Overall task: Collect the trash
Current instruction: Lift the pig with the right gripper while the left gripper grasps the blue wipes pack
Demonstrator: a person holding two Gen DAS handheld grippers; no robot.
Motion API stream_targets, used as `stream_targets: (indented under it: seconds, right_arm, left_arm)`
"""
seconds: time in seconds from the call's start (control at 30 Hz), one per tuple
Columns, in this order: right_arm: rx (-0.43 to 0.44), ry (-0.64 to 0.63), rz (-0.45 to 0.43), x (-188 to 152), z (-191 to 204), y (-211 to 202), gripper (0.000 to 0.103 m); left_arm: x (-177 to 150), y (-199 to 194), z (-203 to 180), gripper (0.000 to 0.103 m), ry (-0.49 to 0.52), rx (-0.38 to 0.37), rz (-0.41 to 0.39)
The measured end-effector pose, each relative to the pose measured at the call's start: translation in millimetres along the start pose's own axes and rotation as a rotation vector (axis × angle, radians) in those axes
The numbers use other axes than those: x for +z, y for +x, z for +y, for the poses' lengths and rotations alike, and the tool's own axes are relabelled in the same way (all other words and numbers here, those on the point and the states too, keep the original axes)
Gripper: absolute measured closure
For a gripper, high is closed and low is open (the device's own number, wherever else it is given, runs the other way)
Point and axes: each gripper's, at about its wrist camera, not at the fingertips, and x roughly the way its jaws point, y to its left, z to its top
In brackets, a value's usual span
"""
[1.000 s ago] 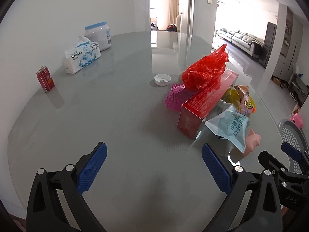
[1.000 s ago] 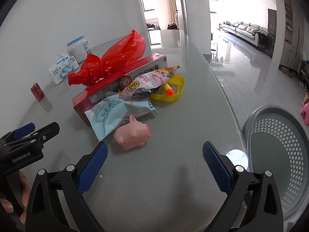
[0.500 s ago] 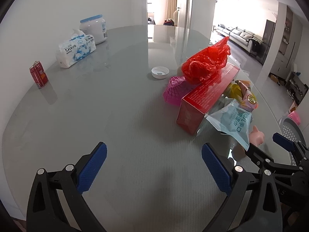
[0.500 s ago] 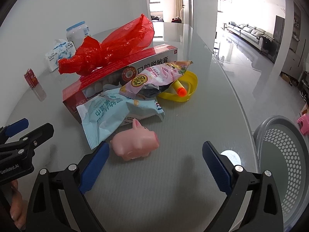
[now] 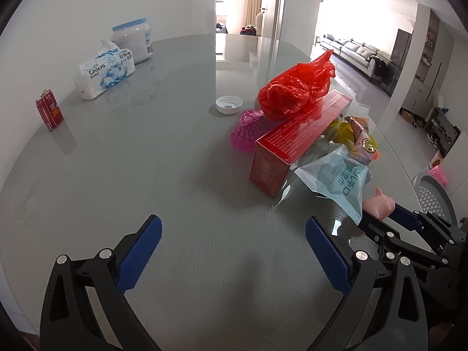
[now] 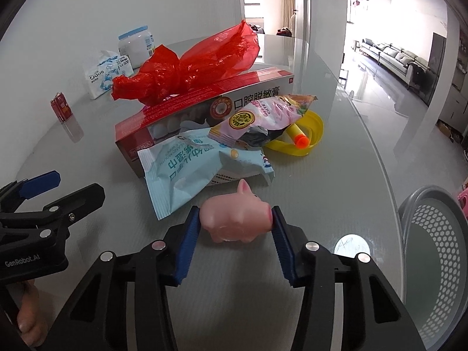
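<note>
Currently: right gripper (image 6: 236, 222) clamped on pink pig toy (image 6: 237, 219); left gripper (image 5: 234, 242) spread apart, empty, above grey table (image 5: 146, 161).

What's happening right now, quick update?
Right gripper shut on pink pig toy. Left gripper open, holding nothing. Gray basket at right, off the table edge; nothing between.

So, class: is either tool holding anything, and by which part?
The right tool grips the pink toy pig end to end, rump and snout against its pads. The left tool holds nothing.
</note>
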Motion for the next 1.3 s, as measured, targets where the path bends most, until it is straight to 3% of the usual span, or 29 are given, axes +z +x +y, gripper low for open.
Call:
stream_targets:
  seconds: [0.17, 0.67, 1.17, 1.3]
  right_arm:
    - [-0.001, 0.054, -0.022, -11, -17, -16, 0.056]
    - [0.002, 0.156, -0.090, -32, -67, -63, 0.056]
    - [0.014, 0.245, -0.132, -48, -102, -82, 0.056]
    - [0.025, 0.264, -0.149, -51, -109, -88, 0.056]
  left_arm:
    - [0, 1, -12, 0.006, -0.002, -0.043, 0.010]
    - [5, 16, -58, 0.006, 0.060, 0.038, -0.004]
    - [2, 6, -107, 0.006, 0.102, -0.075, 0.005]
    - [7, 5, -114, 0.006, 0.116, -0.070, -0.011]
